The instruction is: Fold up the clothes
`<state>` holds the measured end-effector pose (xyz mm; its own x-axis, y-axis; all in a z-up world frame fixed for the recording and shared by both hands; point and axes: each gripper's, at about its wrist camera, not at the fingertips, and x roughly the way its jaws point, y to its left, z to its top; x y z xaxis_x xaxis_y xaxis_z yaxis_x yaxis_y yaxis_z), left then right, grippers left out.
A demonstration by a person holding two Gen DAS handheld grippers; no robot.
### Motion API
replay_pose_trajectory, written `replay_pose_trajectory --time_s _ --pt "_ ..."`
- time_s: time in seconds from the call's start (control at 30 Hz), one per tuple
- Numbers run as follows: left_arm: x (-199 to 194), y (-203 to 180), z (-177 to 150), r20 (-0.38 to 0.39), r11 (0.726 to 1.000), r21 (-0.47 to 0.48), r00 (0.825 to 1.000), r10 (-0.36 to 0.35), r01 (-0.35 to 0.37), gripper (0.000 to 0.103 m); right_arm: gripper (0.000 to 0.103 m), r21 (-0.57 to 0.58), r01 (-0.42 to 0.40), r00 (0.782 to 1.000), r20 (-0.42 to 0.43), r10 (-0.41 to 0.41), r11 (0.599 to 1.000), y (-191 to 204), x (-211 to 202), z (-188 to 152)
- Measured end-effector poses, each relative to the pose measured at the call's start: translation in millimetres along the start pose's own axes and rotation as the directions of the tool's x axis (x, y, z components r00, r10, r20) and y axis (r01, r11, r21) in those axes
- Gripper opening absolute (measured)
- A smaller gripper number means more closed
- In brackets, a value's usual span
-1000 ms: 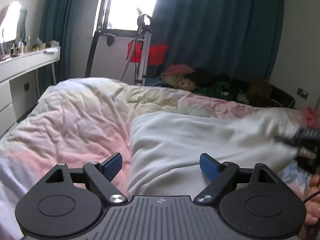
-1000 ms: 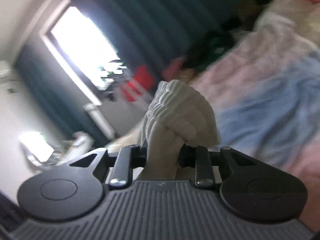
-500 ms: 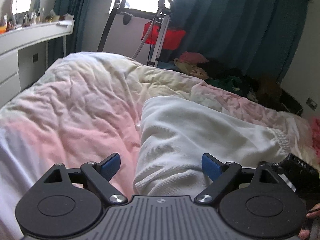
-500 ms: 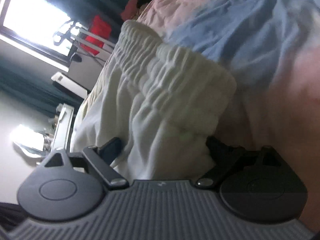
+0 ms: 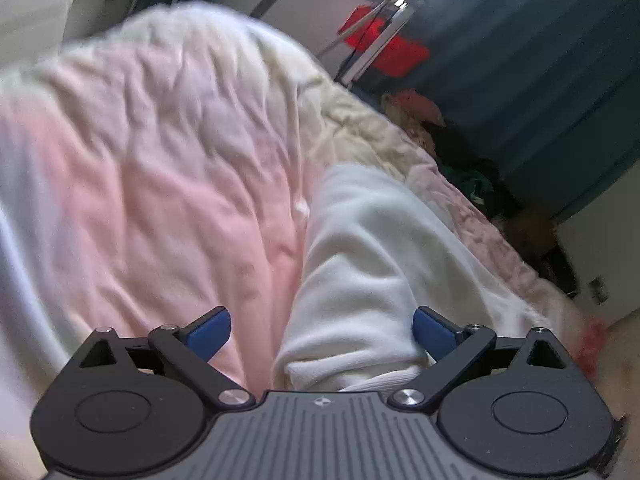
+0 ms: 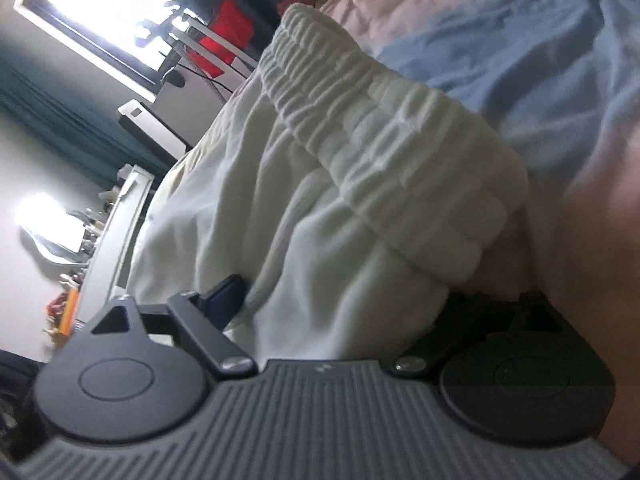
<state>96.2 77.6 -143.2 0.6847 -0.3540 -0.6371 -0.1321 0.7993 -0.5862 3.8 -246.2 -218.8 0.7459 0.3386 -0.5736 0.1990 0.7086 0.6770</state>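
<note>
A white garment (image 5: 368, 264) with a ribbed elastic waistband (image 6: 384, 136) lies on the pink, white and blue duvet (image 5: 160, 184). My left gripper (image 5: 322, 330) is open, its blue pads (image 5: 208, 330) standing either side of the garment's near end, which lies between them. My right gripper (image 6: 344, 300) is open and tilted on its side; the garment's waistband end rests between its fingers (image 6: 226, 294), the right finger mostly hidden under cloth.
The duvet also shows in the right wrist view (image 6: 540, 40). Dark blue curtains (image 5: 540, 60), a red object on a metal stand (image 5: 384, 46) and a pile of clothes (image 5: 424, 116) are beyond the bed. A white dresser (image 6: 116, 232) stands along the wall.
My right gripper let go of the waistband it held bunched and is open, with the garment laid on the bed. The left gripper dipped lower and tilted, staying open.
</note>
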Motion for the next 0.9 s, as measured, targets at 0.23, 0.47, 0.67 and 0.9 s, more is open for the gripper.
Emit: replay_pose_trajectory --time_s 0.23,0.47,0.67,0.9 --pt "25 13 -5 -0.135 0.986 -0.111 0.981 -0.141 0.126 0.097 0.045 0.019 -0.021 0.996 0.088 0.02 1.0 8 -29 -2" --pt "24 11 -11 -0.128 0.984 -0.103 0.979 -0.161 0.148 0.065 0.041 -0.003 -0.038 0.99 0.134 0.038 0.999 20 -32 3" --pt "12 1 -11 -0.087 0.983 -0.053 0.98 -0.177 0.173 0.041 0.038 -0.017 -0.063 0.985 0.158 0.065 0.998 35 -34 6" --pt "-15 -18 5 0.002 0.953 -0.068 0.955 -0.296 0.295 0.033 0.032 -0.042 -0.174 0.955 0.237 0.179 0.984 57 -63 19"
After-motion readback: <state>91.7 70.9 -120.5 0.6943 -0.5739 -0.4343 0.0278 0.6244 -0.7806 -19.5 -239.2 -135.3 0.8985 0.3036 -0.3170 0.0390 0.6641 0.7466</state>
